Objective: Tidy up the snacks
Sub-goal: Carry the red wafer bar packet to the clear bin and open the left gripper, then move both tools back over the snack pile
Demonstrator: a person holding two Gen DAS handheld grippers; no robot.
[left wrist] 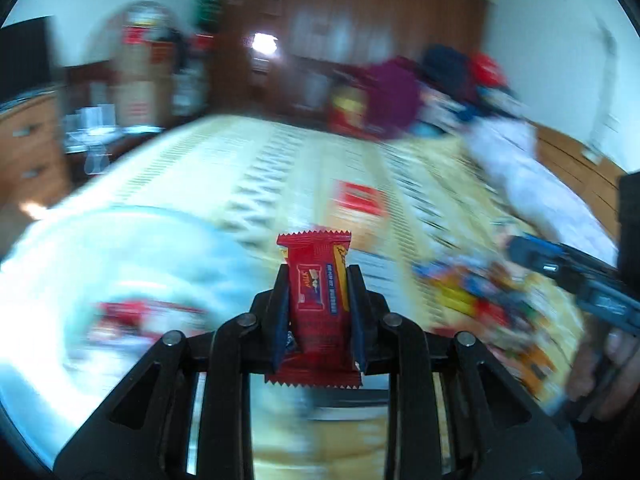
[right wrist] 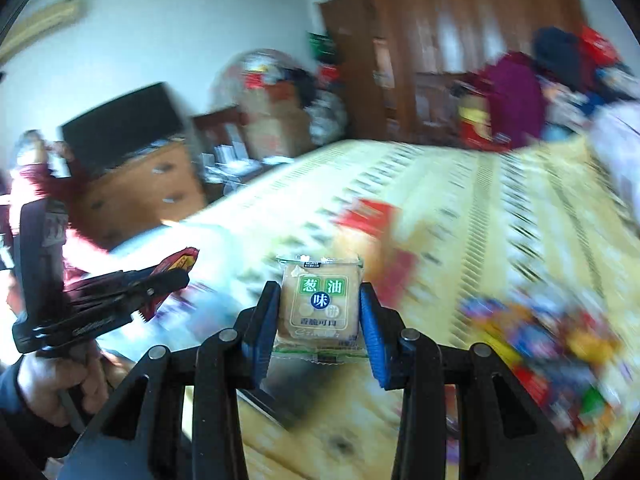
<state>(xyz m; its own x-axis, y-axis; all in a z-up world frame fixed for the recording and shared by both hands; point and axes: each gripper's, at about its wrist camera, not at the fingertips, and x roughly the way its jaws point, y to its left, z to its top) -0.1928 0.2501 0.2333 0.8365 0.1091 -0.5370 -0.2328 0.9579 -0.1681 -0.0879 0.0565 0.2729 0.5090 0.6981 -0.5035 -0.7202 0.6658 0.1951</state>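
1. The left gripper [left wrist: 318, 300] is closed on a red snack bar [left wrist: 316, 292]; its pads press the wrapper's two sides and the bar stands upright, clear of the bed [left wrist: 280, 160].
2. The right gripper [right wrist: 320, 316] is clamped at a middling width on a square cracker packet [right wrist: 319, 306] with a green label, also held off the bed.
3. The step in hand looks like the carry: both snacks are picked and in the air, neither yet placed.
4. A heap of mixed snacks [right wrist: 540, 340] lies on the bed at the lower right of the right wrist view.
5. A pale blue-white shape [left wrist: 120, 280] sits low left in the left wrist view; through the blur it may be a container, with something red inside.
6. The next move calls for taking each snack to its own spot and spreading the jaws only once it rests there.
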